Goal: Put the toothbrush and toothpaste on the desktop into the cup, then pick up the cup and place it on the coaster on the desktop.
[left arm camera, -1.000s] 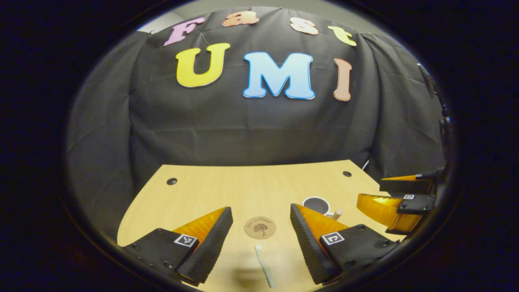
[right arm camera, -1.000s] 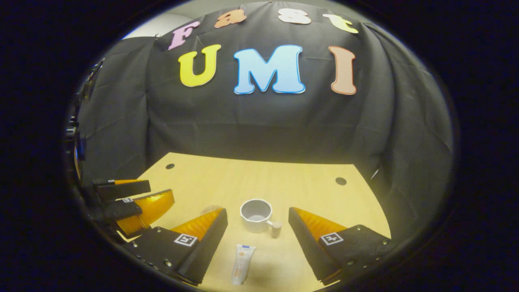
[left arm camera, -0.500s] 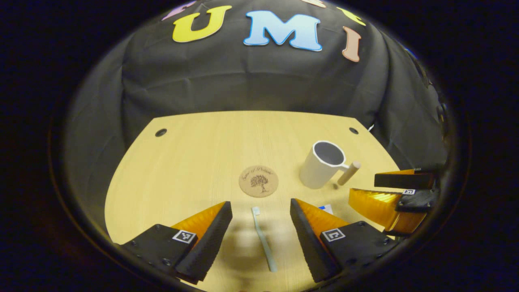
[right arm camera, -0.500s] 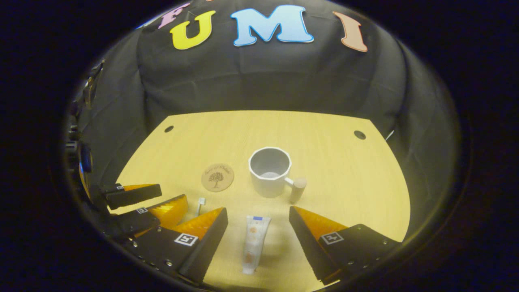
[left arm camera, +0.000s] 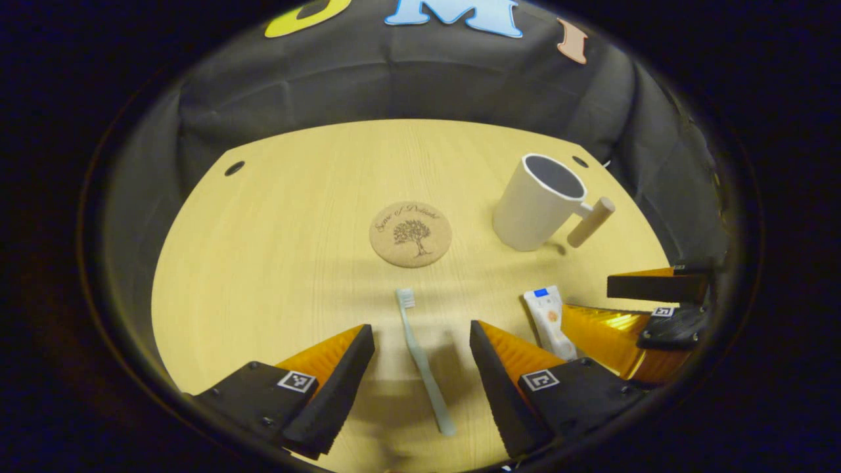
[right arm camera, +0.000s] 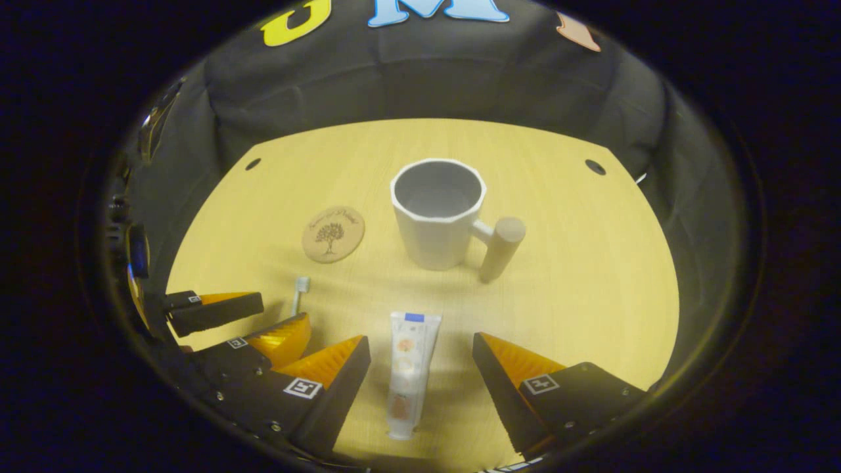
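A: Since a second ago you've tipped both cameras down and dropped toward the desktop (left arm camera: 276,217); the wall has slid up and the items sit larger; your left gripper (left arm camera: 420,355) now straddles the toothbrush (left arm camera: 424,364), jaws wide apart, nothing held; fingers not touching it.

B: And the right?

A: Same; your right gripper (right arm camera: 420,358) hangs spread wide over the toothpaste (right arm camera: 409,371), tube between the fingers, no contact that I can see; so I'd judge both grasps are lined up, neither closed yet; nothing's in the cup (right arm camera: 437,220).

B: Where's the cup, where's the coaster?

A: Cup stands upright past the toothpaste, well apart from it, empty; coaster (left arm camera: 410,233) lies flat just beyond the brush head, left of the cup.

B: Materials?

A: Desktop is pale wood grain; cup is matte white, faceted rim, with a stubby wooden peg handle (right arm camera: 500,248); coaster is a cork disc with a printed tree; toothbrush is slim pale plastic, bristles facing away from you; toothpaste is a soft flat white tube, likely squashy under the pads.
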Action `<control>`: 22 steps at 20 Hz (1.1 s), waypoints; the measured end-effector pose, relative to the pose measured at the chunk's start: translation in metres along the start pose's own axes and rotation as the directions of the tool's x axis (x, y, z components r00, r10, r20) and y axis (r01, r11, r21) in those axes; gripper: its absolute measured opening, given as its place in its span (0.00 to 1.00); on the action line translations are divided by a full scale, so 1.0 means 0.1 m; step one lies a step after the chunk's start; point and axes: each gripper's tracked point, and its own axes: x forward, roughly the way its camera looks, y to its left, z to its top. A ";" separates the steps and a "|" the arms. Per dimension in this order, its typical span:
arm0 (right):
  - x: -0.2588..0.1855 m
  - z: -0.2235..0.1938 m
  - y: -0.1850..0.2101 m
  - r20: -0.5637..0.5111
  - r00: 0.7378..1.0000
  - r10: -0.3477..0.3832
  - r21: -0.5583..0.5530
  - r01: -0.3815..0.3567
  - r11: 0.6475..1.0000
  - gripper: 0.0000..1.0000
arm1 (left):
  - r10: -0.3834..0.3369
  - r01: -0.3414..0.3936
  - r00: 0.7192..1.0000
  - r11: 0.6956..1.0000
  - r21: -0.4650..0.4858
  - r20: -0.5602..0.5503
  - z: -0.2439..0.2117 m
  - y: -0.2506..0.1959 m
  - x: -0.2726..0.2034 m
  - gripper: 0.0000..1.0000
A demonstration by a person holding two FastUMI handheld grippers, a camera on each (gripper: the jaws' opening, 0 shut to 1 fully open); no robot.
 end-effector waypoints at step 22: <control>0.37 -0.33 -0.08 -0.193 0.979 -0.064 0.036 0.072 0.997 0.46 | 0.113 -0.113 0.992 0.994 0.011 -0.048 -0.19 0.11 0.28 0.28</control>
